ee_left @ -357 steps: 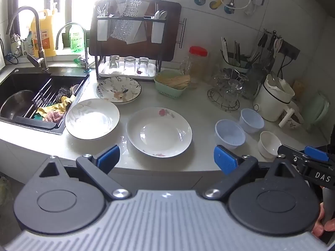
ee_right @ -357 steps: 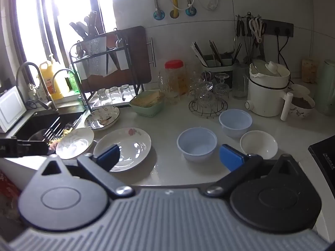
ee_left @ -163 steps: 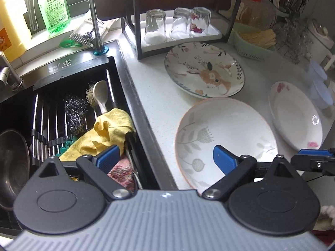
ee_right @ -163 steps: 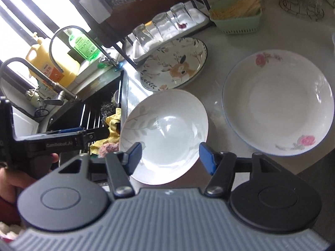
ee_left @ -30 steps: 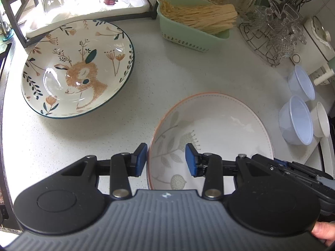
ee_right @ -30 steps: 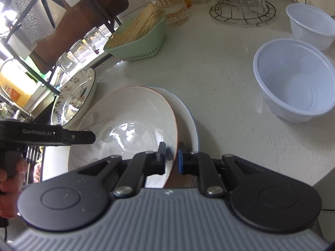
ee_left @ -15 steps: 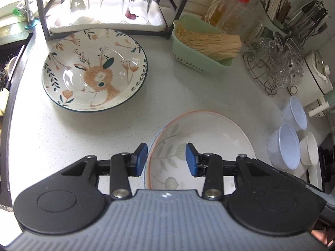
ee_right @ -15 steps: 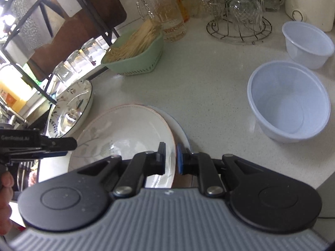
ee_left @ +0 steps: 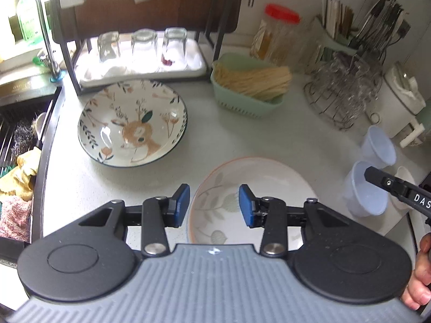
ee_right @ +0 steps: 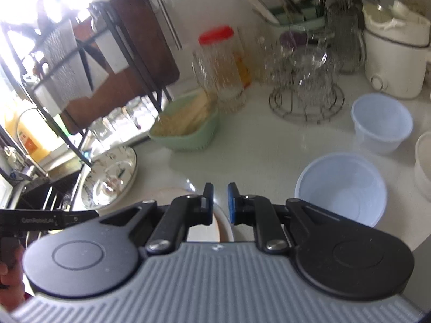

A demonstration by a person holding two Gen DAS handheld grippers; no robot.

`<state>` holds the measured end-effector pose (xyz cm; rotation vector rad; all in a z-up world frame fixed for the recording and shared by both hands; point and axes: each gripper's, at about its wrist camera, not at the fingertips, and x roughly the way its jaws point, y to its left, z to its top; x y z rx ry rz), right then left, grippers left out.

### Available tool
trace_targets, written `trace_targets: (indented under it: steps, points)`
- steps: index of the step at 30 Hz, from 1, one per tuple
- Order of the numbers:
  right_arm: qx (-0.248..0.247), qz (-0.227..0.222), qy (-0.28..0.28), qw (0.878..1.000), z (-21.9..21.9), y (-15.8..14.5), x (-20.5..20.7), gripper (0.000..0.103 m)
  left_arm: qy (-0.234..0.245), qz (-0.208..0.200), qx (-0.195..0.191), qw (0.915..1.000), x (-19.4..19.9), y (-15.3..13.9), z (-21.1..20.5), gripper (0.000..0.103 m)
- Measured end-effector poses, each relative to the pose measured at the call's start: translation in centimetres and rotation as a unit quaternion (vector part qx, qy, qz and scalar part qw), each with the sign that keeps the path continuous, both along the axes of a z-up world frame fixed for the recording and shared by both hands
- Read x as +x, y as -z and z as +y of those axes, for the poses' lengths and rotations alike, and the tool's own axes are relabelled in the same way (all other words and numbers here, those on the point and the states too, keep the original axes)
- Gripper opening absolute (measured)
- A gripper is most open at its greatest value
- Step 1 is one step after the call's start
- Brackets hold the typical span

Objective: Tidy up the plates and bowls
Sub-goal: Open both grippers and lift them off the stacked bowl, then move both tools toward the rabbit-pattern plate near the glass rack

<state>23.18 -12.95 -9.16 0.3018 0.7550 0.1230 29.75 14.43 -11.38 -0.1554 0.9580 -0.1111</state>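
Stacking step looks done: leaf-print plate (ee_left: 250, 188) sits on the counter (ee_left: 269, 140). My left gripper (ee_left: 212, 205) is half apart, right gripper (ee_right: 218, 202) pinched together, both empty. Next up, probably the deer plate (ee_left: 132, 126).

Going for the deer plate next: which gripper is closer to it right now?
Left. The left gripper hovers over the leaf-print plate, with the deer plate just up-left of it. The right gripper sits farther over, beside the blue bowls.
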Motion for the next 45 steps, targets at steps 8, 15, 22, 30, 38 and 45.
trace_targets:
  steps: [8, 15, 22, 30, 38, 45]
  points:
    - [-0.013, -0.064, -0.016, 0.998, -2.0, -5.1, -3.0, 0.014, -0.006, -0.036, -0.016, 0.9992, -2.8, -2.9, -3.2, 0.045]
    - [-0.027, -0.109, -0.026, 0.993, -3.6, -7.9, -6.1, 0.015, -0.010, -0.073, -0.020, 0.9971, -5.2, -5.4, -6.5, 0.045]
    - [-0.028, -0.125, -0.053, 0.990, -4.6, -9.1, -8.1, 0.015, -0.017, -0.107, -0.009, 0.9941, -8.2, -8.9, -9.3, 0.045]
    - [-0.024, -0.118, -0.088, 0.989, -5.4, -9.6, -10.7, 0.015, -0.018, -0.147, 0.010, 0.9889, -13.1, -10.7, -10.5, 0.045]
    - [-0.016, -0.092, -0.124, 0.988, -4.3, -8.2, -11.4, 0.015, -0.042, -0.146, 0.050, 0.9871, -16.4, -9.5, -10.1, 0.045]
    - [-0.007, -0.073, -0.143, 0.987, -2.9, -6.7, -11.5, 0.015, -0.080, -0.121, 0.041, 0.9885, -17.2, -7.3, -8.2, 0.045]
